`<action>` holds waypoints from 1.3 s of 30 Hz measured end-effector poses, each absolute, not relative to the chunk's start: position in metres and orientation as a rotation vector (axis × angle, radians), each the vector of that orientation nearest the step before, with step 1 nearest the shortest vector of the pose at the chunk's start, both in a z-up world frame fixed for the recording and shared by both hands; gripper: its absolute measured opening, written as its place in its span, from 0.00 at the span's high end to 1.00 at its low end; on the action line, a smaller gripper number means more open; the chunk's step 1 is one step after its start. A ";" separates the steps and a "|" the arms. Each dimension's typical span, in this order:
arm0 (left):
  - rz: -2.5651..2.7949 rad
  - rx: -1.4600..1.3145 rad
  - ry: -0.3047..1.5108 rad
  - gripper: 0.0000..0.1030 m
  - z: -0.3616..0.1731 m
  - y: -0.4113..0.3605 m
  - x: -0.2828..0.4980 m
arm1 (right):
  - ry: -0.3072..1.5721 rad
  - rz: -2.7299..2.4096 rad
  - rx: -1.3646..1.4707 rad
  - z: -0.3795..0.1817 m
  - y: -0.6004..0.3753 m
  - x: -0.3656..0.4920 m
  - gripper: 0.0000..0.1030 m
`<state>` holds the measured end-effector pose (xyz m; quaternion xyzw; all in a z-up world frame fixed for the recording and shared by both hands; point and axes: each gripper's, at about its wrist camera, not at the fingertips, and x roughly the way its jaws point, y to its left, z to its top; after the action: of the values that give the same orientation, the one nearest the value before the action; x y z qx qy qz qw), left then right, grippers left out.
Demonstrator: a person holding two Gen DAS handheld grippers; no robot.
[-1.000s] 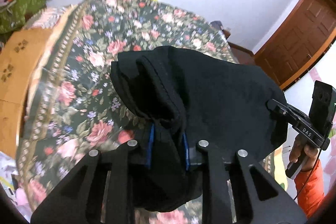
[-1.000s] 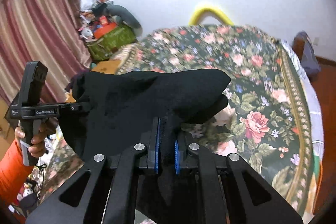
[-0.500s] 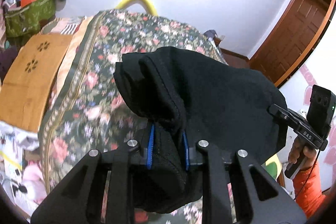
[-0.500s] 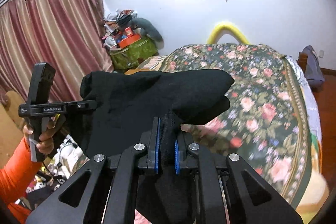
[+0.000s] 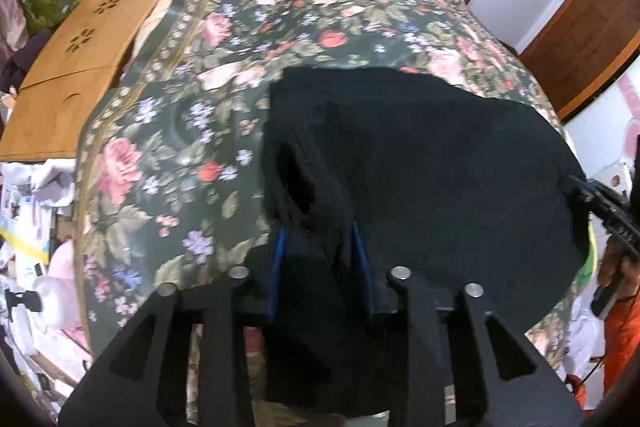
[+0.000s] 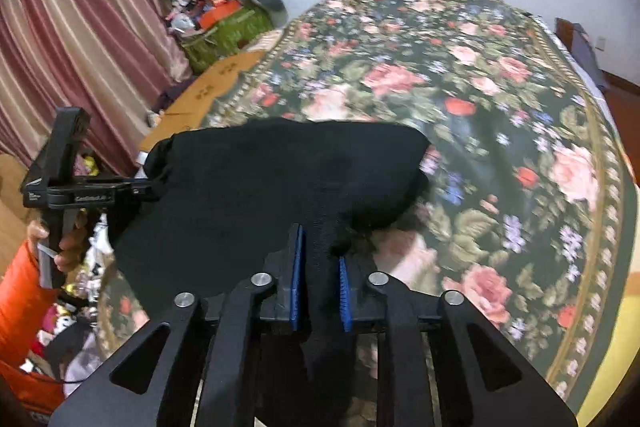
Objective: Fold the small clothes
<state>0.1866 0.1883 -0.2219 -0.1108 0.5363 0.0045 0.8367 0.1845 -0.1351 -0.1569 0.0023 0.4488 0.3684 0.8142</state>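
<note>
Compared with half a second earlier, both cameras had tipped downward, so the floral bedspread (image 5: 168,131) filled most of each frame and the white wall was only a strip at the top; the black garment (image 5: 432,167) had come lower, close over the bed. Whether the cloth already touched the cover could not be told, because the pictures were blurred there. In the left wrist view the left gripper (image 5: 320,263) sat at the lower centre of the frame, its blue pads (image 5: 277,267) pressed on a bunched corner of the garment, which spread from there toward the right edge. At that right edge the right gripper (image 5: 600,199) appeared small, clamped on the opposite corner, with an orange sleeve (image 5: 620,339) below it. In the right wrist view the right gripper (image 6: 320,279) was at the lower centre, its two blue pads (image 6: 297,279) closed on a fold of the black garment (image 6: 280,179), and the cloth stretched to the left side of the frame, where the left gripper (image 6: 140,183) pinched its far corner. The garment hung between the two tools as one wide, slightly sagging sheet. A brown cardboard box (image 5: 76,67) lay at the upper left of the left view, beside the bed, and striped curtains (image 6: 68,39) filled the upper left of the right view.
</note>
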 end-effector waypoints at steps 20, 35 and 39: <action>-0.109 -0.048 1.098 0.56 -0.208 0.114 0.245 | 0.949 0.937 -0.210 -0.161 -0.044 0.206 0.56; 0.078 -0.062 1.066 0.53 -0.210 0.164 0.214 | 0.909 0.797 -0.134 -0.151 -0.100 0.199 0.56; 0.012 -0.069 1.032 0.51 -0.200 0.140 0.198 | 0.894 0.897 -0.142 -0.143 -0.076 0.170 0.56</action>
<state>0.1982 0.1402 -0.1998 -0.0329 0.4934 0.0060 0.8692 0.1702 -0.0761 -0.1426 -0.0663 0.4172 0.4187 0.8039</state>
